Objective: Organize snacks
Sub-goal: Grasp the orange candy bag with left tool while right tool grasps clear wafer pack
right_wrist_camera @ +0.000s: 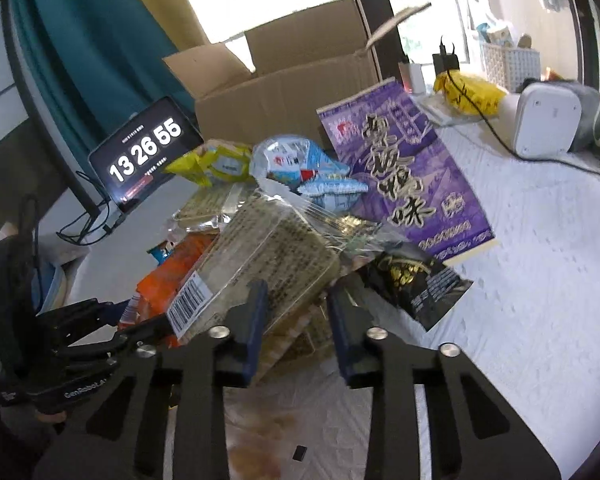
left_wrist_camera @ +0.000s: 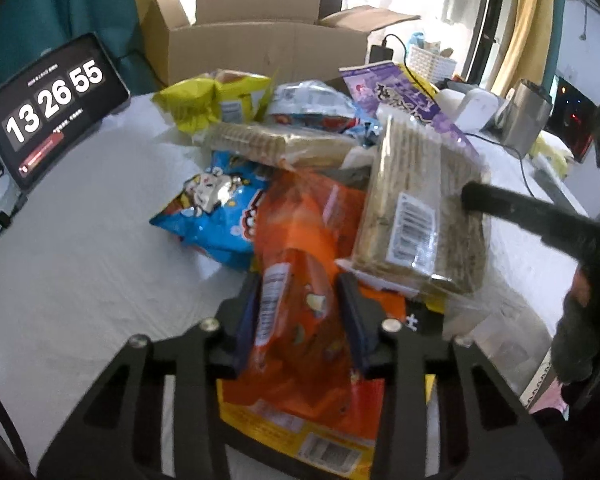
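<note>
A heap of snacks lies on the white-covered table (left_wrist_camera: pixel 80 260). My left gripper (left_wrist_camera: pixel 300 284) is shut on an orange snack bag (left_wrist_camera: pixel 300 232), whose crumpled foil fills the gap between the pads. My right gripper (right_wrist_camera: pixel 296 292) is shut on the near end of a clear-wrapped cracker pack (right_wrist_camera: pixel 268 248), which is tilted up above the heap. In the left wrist view that cracker pack (left_wrist_camera: pixel 420 200) stands at the right, with one finger of the right gripper (left_wrist_camera: pixel 500 208) against it. The left gripper (right_wrist_camera: pixel 112 320) shows at the lower left of the right wrist view.
An open cardboard box (left_wrist_camera: pixel 260 48) stands behind the heap, a tablet clock (left_wrist_camera: pixel 56 104) to its left. In the heap lie a purple bag (right_wrist_camera: pixel 404 176), a blue bag (left_wrist_camera: pixel 212 216), a yellow bag (left_wrist_camera: pixel 212 100), a black packet (right_wrist_camera: pixel 420 280) and a second cracker pack (left_wrist_camera: pixel 260 144). A white appliance (right_wrist_camera: pixel 544 120) and cables sit at the right.
</note>
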`<move>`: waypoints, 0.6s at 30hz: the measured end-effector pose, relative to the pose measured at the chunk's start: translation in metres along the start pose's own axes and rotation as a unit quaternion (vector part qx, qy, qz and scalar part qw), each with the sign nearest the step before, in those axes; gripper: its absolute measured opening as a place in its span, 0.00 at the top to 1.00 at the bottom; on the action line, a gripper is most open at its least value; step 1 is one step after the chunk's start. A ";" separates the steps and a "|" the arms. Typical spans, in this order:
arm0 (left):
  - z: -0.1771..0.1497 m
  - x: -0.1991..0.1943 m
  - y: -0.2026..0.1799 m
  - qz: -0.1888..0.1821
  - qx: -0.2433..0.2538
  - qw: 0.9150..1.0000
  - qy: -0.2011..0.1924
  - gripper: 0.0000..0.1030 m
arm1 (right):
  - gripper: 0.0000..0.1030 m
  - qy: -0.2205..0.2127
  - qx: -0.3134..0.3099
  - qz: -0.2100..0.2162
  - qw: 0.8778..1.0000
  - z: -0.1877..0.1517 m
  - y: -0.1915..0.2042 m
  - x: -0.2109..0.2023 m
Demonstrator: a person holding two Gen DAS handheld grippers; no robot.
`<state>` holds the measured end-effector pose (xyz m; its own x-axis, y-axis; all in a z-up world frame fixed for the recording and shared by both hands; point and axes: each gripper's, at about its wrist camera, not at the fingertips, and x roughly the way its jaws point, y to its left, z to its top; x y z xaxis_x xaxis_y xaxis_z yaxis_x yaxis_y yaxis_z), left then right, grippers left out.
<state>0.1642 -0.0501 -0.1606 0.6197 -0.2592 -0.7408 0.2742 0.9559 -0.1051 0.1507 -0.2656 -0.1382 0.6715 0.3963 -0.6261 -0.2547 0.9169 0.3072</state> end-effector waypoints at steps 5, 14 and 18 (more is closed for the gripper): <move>0.004 -0.017 -0.003 0.003 0.006 1.000 -0.017 0.75 | 0.81 -0.024 -0.015 0.000 1.000 0.006 0.003 -0.019; 0.014 -0.051 -0.007 0.007 0.016 0.998 -0.054 0.86 | 0.86 -0.064 -0.029 -0.005 0.997 0.023 0.001 -0.049; 0.020 -0.060 -0.010 0.009 0.023 0.997 -0.066 0.86 | 0.87 -0.080 -0.034 -0.009 0.996 0.032 -0.001 -0.058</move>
<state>0.1388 -0.0471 -0.1015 0.7157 -0.2617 -0.6475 0.2941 0.9539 -0.0604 0.1343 -0.2904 -0.0795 0.7771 0.3727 -0.5072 -0.2846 0.9268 0.2450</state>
